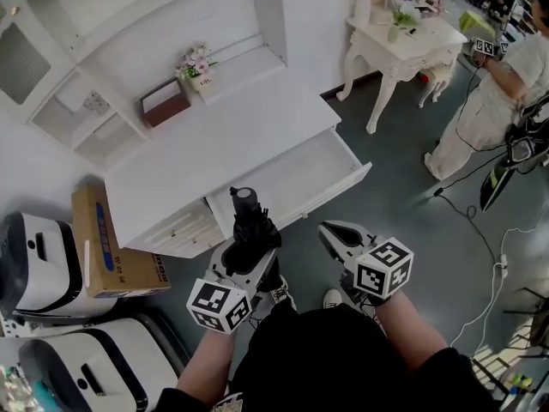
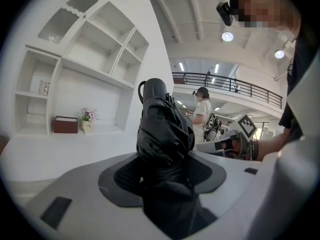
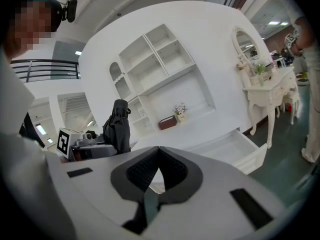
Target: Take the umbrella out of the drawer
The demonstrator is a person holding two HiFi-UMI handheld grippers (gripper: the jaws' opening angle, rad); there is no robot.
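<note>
Being clamped in the left gripper (image 1: pixel 249 251), the umbrella (image 1: pixel 251 226) is pointing along twelve o'clock, with the drawer (image 1: pixel 313 174) at two o'clock; the right gripper (image 1: pixel 330 233) is closed and empty.

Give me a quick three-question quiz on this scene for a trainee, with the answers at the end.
1. True or false: the umbrella lies inside the open drawer.
2. The right gripper has its jaws: A) clamped on the umbrella B) together with nothing between them C) wide apart
3. Which gripper holds the umbrella?
Key: 1 false; 2 B; 3 the left gripper.
</note>
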